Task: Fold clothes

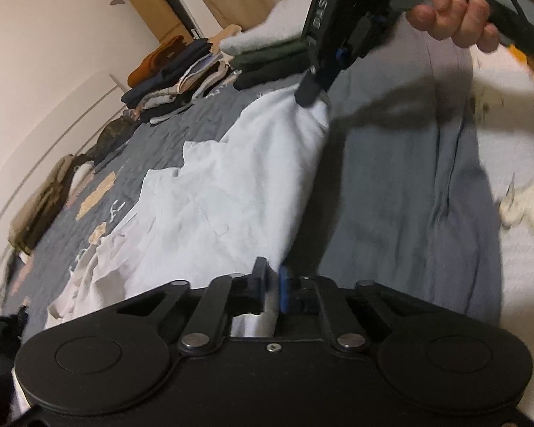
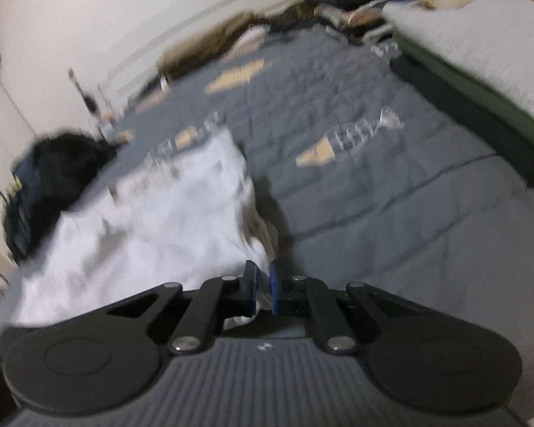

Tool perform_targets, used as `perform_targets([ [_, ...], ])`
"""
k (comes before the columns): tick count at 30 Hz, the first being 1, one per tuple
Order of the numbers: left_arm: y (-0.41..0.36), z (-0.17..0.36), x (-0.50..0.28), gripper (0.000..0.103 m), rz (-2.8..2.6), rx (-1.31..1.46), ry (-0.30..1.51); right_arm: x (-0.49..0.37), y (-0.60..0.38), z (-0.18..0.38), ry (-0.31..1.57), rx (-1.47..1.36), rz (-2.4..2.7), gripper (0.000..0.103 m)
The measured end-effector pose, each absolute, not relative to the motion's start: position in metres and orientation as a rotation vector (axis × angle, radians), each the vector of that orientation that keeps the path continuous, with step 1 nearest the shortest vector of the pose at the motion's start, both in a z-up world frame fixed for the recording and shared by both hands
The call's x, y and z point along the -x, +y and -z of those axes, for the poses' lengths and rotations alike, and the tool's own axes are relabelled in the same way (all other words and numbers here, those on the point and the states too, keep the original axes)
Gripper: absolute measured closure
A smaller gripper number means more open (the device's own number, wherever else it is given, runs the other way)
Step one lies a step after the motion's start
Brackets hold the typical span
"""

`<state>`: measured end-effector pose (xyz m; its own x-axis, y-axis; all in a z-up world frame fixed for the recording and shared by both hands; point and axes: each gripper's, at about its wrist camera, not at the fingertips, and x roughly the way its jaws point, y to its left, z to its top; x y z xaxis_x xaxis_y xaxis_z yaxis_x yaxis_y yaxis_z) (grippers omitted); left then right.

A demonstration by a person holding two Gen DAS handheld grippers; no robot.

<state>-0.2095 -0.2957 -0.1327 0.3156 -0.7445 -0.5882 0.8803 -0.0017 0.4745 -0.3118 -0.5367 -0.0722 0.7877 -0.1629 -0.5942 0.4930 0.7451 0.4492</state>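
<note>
Bedspread [image 1: 203, 131] – stacked clothes [image 1: 174, 71] (far edge).

White "DAS" lettering, right gripper [image 1: 311, 94] body

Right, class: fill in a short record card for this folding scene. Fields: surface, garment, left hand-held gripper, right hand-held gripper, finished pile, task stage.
surface: grey quilt on a bed
garment: white garment, crumpled, lying on the quilt
left hand-held gripper: shut on the garment's near edge
right hand-held gripper: shut on the garment's far corner, held by a hand
finished pile: folded clothes stacked at the far end of the bed
task stage: garment gripped at two points, not yet folded
</note>
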Motion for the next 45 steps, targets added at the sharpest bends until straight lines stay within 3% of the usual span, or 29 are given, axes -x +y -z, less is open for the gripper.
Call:
perform_targets([
  [11,-0.296,0.144,0.212,0.091,1.288,-0.938,0.220,0.297,-0.525,0.087,0.771,-0.428,0.411,0.090],
  [14,-0.292,0.130,0.205,0.089,1.299,-0.851,0.271,0.304,-0.525,0.074,0.719,-0.421,0.452,0.074],
  [15,-0.290,0.126,0.202,0.088,1.303,-0.820,0.289,0.306,-0.523,0.069,0.699,-0.407,0.461,0.072],
  [18,-0.283,0.114,0.196,0.070,1.310,-0.734,0.329,0.309,-0.522,0.056,0.641,-0.385,0.477,0.064],
  [27,-0.269,0.098,0.177,0.068,1.289,-0.576,0.429,0.287,-0.510,0.058,0.600,-0.396,0.405,0.063],
  [32,-0.257,0.091,0.163,0.056,1.248,-0.518,0.456,0.266,-0.487,0.059,0.632,-0.337,0.362,0.062],
  [45,-0.197,0.063,0.103,0.051,1.057,-0.349,0.486,0.234,-0.472,0.053,0.626,-0.275,0.369,0.062],
])
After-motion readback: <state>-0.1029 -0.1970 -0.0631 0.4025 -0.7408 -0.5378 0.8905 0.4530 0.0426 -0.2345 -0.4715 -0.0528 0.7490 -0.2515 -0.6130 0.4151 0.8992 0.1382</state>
